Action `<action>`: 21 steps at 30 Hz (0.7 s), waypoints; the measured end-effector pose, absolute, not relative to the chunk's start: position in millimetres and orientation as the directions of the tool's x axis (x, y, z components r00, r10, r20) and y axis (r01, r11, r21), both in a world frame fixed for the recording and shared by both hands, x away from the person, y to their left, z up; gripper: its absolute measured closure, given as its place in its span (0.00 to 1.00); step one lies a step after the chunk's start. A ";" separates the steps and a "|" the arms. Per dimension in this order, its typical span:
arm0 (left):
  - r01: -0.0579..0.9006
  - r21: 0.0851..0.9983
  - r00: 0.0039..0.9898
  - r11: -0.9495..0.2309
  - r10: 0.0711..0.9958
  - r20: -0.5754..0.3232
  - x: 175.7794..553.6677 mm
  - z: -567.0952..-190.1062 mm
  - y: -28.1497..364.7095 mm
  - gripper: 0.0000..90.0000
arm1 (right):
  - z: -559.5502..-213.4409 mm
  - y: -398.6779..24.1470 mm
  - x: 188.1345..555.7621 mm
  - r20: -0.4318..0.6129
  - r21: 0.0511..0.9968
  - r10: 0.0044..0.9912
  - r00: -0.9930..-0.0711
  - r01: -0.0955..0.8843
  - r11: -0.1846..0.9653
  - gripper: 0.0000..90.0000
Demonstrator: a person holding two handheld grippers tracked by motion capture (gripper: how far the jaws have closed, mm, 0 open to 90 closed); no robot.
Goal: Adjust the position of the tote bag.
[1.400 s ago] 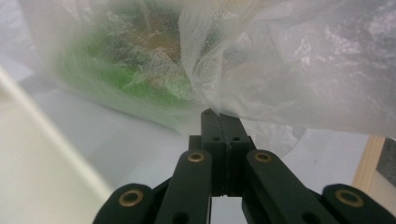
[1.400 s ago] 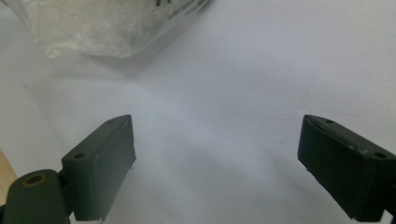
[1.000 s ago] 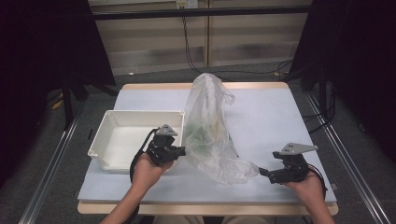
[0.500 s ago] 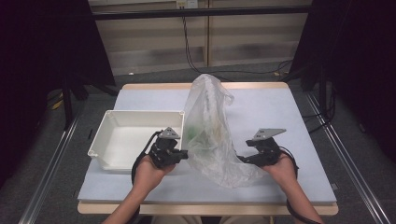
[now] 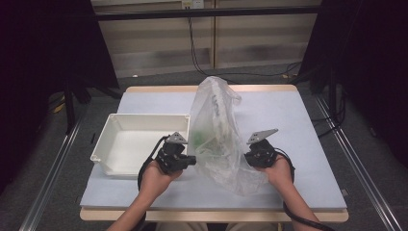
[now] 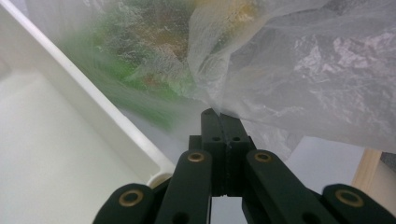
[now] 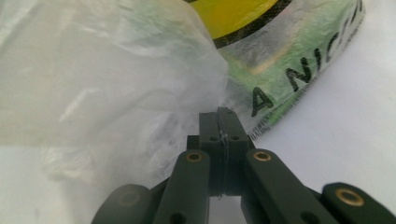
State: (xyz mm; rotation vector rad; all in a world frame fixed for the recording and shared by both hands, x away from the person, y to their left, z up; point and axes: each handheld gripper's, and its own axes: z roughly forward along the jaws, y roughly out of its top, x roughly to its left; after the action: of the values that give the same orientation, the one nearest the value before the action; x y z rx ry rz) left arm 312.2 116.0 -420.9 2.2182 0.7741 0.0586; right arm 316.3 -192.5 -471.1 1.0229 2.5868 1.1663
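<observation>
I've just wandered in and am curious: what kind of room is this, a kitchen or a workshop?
Probably a lab recording booth, not a kitchen: black curtains flank a lone table, and a person works a plastic bag with camera-carrying grippers, beside a white bin.

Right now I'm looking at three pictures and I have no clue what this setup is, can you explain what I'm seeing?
A person sits at a table holding a hand-held two-jaw gripper in each hand. The high view looks down from above. The other two come from cameras riding on each gripper, looking along its black jaws. On the table sit a white tray and a clear plastic bag with green and yellow packets inside. The left gripper and the right gripper each pinch the bag's film with jaws closed, one on either side.
</observation>
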 end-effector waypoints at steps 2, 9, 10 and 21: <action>0.511 0.687 0.813 -0.516 0.549 -0.193 313.1 -421.6 114.1 1.00 | -469.3 -199.1 311.7 0.151 0.702 0.642 -0.752 0.539 0.466 1.00; 0.503 0.681 0.819 -0.532 0.545 -0.180 318.1 -423.6 103.4 1.00 | -467.0 -221.3 282.7 0.140 0.711 0.686 -0.714 0.555 0.432 1.00; 0.502 0.677 0.819 -0.539 0.548 -0.172 319.4 -423.1 102.6 1.00 | -467.1 -223.8 278.0 0.134 0.716 0.690 -0.712 0.551 0.429 1.00; 0.501 0.687 0.816 -0.526 0.553 -0.172 331.6 -417.9 101.1 1.00 | -463.5 -232.5 246.0 0.158 0.740 0.724 -0.671 0.566 0.364 0.71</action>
State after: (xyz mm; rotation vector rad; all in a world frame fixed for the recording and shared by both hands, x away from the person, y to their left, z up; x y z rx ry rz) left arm 331.6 101.1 -417.9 2.2271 0.7699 0.0861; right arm 246.0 -232.5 -463.5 1.1650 2.4269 1.1960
